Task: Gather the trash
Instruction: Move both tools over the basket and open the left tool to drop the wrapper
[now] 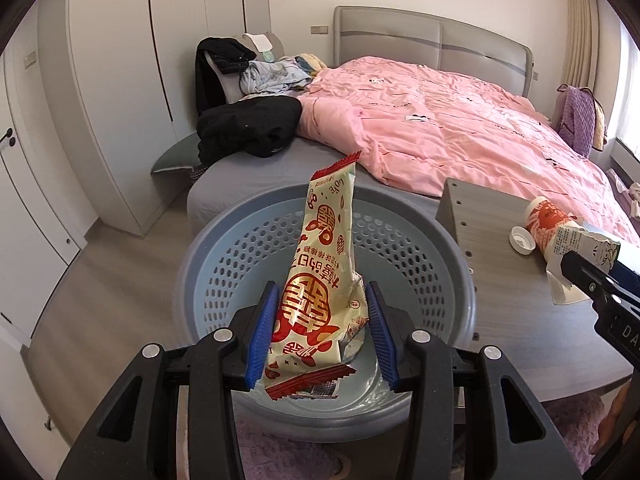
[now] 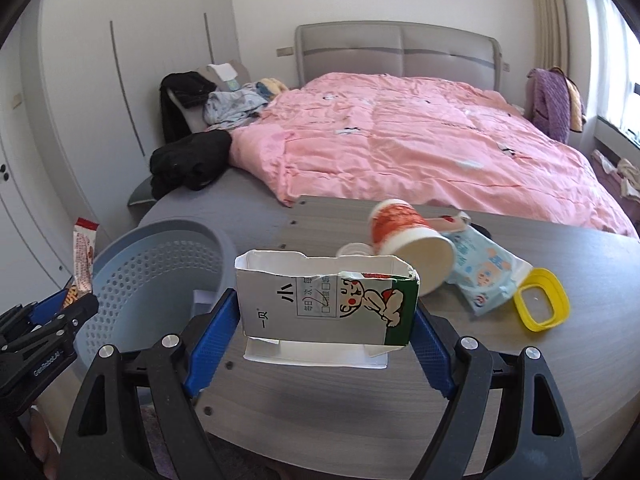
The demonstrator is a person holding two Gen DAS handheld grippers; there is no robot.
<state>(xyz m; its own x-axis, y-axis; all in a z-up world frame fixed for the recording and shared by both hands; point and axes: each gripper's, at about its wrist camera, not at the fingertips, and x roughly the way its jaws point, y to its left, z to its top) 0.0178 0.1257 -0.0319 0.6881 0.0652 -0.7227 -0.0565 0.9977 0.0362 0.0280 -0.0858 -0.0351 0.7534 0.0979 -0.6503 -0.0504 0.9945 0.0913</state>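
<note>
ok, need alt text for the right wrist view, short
The right gripper holds a torn-open white and green carton above a grey wooden table. Behind it on the table lie a tipped paper cup, a wipes pack and a yellow lid; a blue laundry basket sits at left, a pink-covered bed beyond.

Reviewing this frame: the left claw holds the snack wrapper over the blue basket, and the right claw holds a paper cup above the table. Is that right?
One slip: the right claw holds a torn paper carton, not a paper cup. The right wrist view shows the cup lying on its side on the table. The rest stands: the left claw grips the snack wrapper over the blue basket.
</note>
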